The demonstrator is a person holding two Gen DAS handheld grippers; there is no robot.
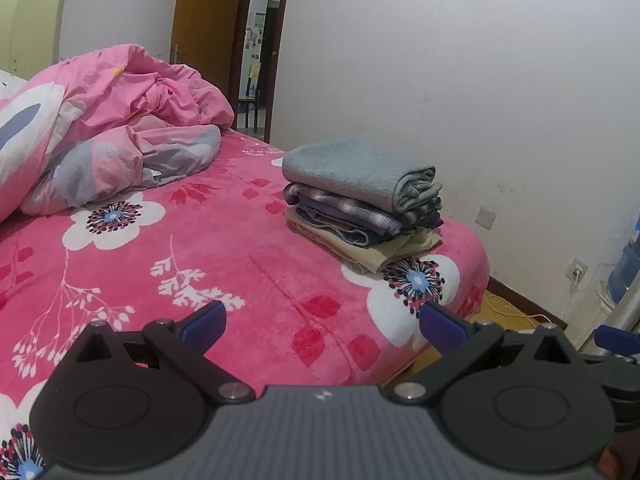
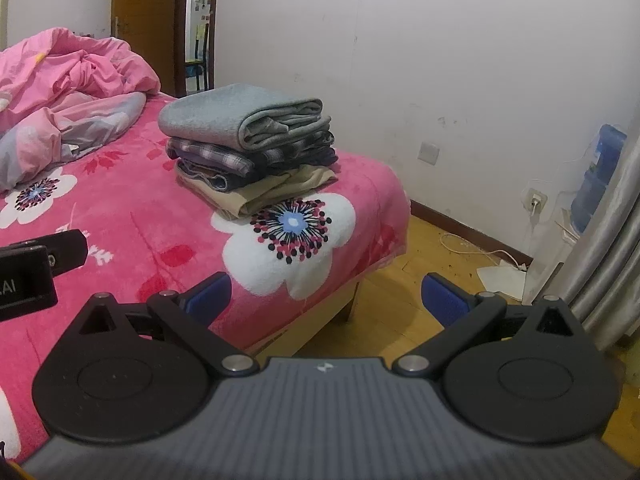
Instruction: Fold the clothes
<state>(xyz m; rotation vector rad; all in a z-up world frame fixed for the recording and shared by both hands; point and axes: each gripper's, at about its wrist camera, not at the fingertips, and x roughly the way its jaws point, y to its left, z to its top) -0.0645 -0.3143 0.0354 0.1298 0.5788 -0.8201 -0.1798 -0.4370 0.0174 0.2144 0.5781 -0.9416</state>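
Both grippers hang spread wide and empty at the bed's near edge: left gripper (image 1: 322, 322), right gripper (image 2: 326, 294). Ahead, toward the bed's far right corner, sits the stack of folded clothes (image 2: 248, 148), its long axis running away from the tongs; the right gripper looks nearer.

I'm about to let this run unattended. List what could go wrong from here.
1. The stack of folded clothes sits near the bed's corner; a nudge may tip it onto the floor.
2. The top grey garment overhangs loosely and could unroll if brushed.
3. Both the left gripper and the right gripper are open and empty, close side by side, so they might collide when reaching.
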